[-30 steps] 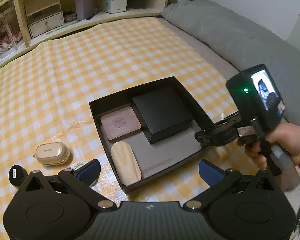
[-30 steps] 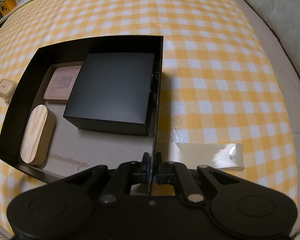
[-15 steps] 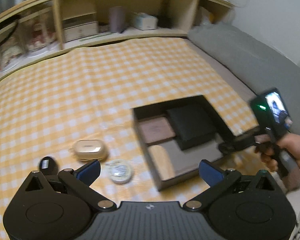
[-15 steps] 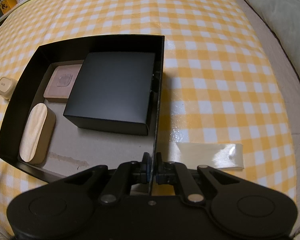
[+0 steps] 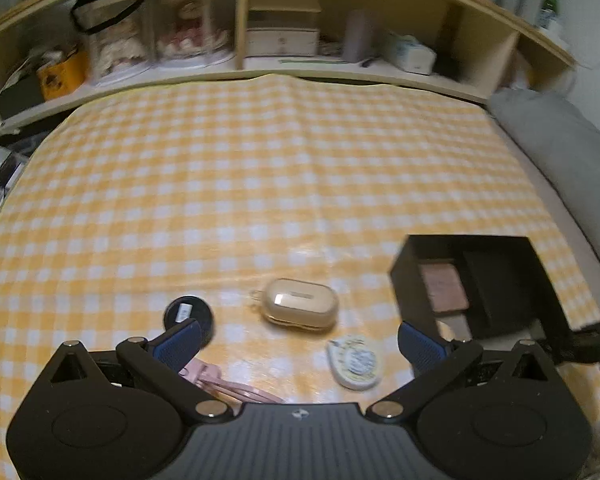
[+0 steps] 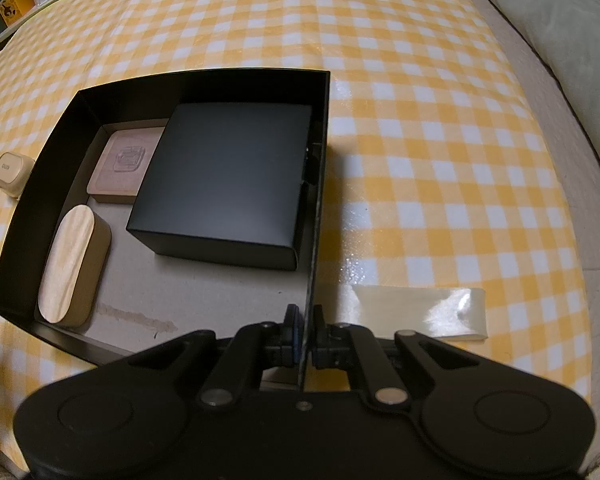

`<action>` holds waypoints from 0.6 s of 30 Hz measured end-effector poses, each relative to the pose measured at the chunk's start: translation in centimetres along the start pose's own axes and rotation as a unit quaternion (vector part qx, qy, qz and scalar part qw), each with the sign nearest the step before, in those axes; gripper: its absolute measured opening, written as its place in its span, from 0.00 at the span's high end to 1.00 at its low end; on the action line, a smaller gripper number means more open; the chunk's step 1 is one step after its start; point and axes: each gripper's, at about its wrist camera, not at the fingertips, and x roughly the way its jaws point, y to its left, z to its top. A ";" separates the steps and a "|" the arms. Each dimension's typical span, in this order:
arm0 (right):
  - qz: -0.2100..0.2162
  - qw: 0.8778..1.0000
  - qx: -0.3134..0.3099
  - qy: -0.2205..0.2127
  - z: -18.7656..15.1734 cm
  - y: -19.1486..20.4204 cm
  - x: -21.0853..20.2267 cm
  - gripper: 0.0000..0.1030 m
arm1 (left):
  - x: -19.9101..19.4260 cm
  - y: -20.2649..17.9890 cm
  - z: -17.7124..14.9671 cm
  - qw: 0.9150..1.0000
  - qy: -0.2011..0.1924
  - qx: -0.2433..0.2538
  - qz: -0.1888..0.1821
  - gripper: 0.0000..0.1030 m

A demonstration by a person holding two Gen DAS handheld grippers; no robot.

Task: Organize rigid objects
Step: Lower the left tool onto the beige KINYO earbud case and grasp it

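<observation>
A black open tray (image 6: pixel 52 184) lies on the yellow checked cloth. In it are a black box (image 6: pixel 228 188), a pinkish square wooden block (image 6: pixel 126 166) and an oval wooden box (image 6: pixel 74 264). My right gripper (image 6: pixel 305 332) is shut on the tray's right wall near its front corner. My left gripper (image 5: pixel 300 344) is open and holds nothing. It hovers over loose items left of the tray (image 5: pixel 410 280): a beige earbud case (image 5: pixel 300 304), a black round disc (image 5: pixel 188 314), a white round item (image 5: pixel 354 362) and a pink object (image 5: pixel 228 388) partly hidden under the left finger.
A strip of clear tape (image 6: pixel 420 312) lies on the cloth right of the tray. A wooden shelf unit (image 5: pixel 240 20) with boxes and bags runs along the far edge. A grey cushion (image 5: pixel 560 152) borders the right side.
The left wrist view has swung left, off the tray and onto the loose items, so the tray now sits at its right edge. The right gripper has stayed shut on the tray wall.
</observation>
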 end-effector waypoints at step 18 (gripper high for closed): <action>-0.002 1.000 -0.002 0.000 0.0 0.1 -0.1 0.94 | 9.9 -2.1 1.6 0.999 0.026 0.043 0.004 0.06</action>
